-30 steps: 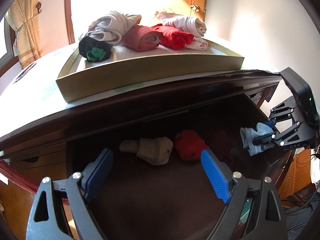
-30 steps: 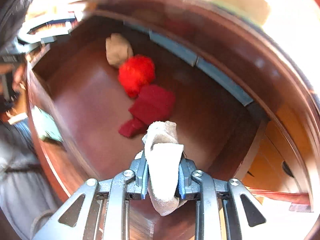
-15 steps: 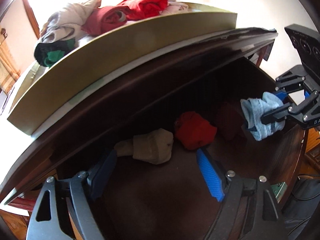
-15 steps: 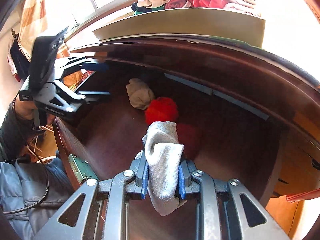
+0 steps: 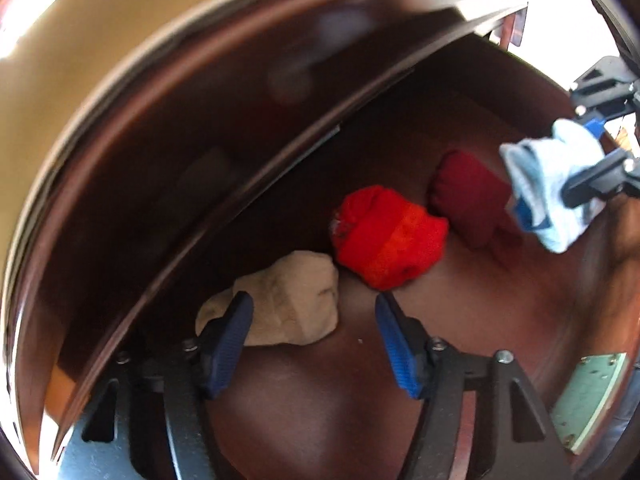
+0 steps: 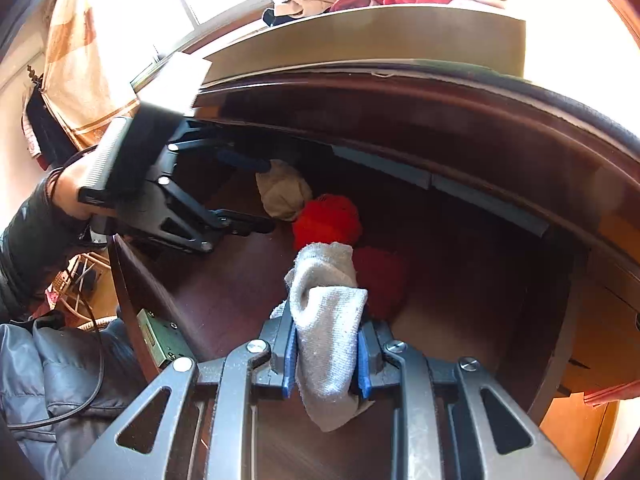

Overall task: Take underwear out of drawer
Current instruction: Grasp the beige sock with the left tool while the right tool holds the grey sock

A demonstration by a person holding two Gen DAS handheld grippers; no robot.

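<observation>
Now | left gripper (image 5: 314, 312) jaws closing around beige underwear (image 5: 288, 300) lying in drawer (image 5: 460, 304), not yet pinching | right gripper (image 6: 326, 354) jaws pinching grey underwear (image 6: 326, 320) above drawer

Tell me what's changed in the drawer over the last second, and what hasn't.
The left gripper has dropped into the drawer toward the beige bundle; its jaws have just been closing, with the bundle between them but not yet pinched. The right gripper stays shut on the grey sock. The red bundle and dark red bundle lie where they were.
</observation>
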